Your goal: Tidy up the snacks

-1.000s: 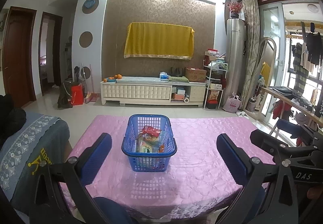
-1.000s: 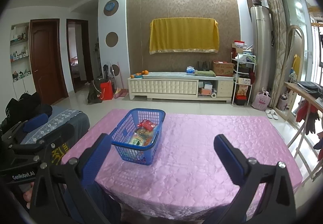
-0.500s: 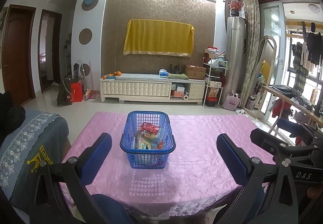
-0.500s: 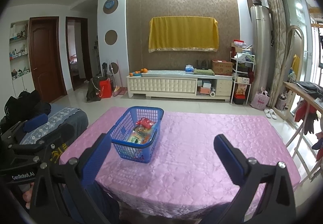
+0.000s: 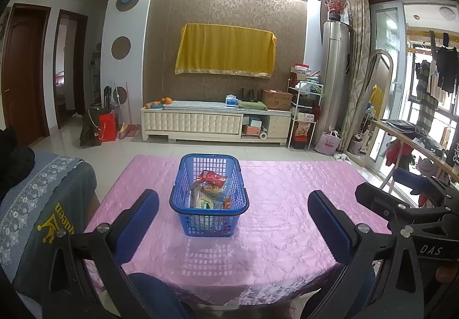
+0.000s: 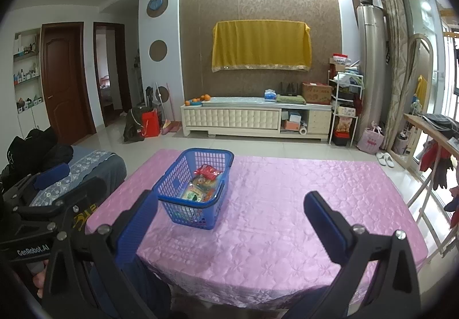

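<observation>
A blue plastic basket (image 5: 186, 198) stands on the pink tablecloth (image 5: 272, 233), left of the table's middle. Several snack packets (image 5: 210, 189) lie inside it. The basket also shows in the right wrist view (image 6: 175, 189), with the snack packets (image 6: 202, 185) in it. My left gripper (image 5: 233, 221) is open and empty, held back near the table's front edge, facing the basket. My right gripper (image 6: 231, 221) is open and empty, right of the basket and back from it. The right gripper's body shows in the left wrist view (image 5: 416, 212).
A chair with a grey embroidered cover (image 5: 43, 204) stands left of the table. A white TV cabinet (image 5: 212, 122) is against the far wall. A clothes rack and a wooden shelf (image 5: 416, 141) are to the right. Tiled floor lies beyond the table.
Both grippers have drawn back and up from the table, so the basket looks smaller and farther. Both stay open and empty.
</observation>
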Demonstrator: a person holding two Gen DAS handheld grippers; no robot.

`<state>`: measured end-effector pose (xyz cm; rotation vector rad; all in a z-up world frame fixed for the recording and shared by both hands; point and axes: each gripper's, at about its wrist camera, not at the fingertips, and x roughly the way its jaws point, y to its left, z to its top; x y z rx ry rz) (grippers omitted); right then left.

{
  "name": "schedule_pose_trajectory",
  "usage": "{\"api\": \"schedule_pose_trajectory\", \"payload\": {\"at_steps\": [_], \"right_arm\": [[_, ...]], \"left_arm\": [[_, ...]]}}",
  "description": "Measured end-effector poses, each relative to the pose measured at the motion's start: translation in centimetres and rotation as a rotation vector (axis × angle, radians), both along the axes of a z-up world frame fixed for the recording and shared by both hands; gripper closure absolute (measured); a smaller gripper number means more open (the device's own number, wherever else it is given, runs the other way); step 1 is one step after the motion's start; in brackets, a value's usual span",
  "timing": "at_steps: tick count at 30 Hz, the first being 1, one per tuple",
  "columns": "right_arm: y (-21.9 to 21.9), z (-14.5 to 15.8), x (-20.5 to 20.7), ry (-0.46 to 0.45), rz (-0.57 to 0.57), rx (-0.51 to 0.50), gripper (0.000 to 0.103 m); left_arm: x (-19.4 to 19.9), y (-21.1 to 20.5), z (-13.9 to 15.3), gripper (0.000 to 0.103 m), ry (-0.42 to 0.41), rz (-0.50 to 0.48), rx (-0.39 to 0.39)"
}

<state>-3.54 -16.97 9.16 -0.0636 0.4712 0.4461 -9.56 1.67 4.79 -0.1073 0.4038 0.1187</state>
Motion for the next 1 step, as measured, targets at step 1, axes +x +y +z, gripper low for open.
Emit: {"api": "schedule_pose_trajectory", "payload": {"at_steps": [1], "right_arm": [[0.07,-0.05,-0.04,0.001,0.0,0.0,0.0]], "left_arm": [[0.01,-0.02,0.01,0.0,0.001,0.0,0.002]]}}
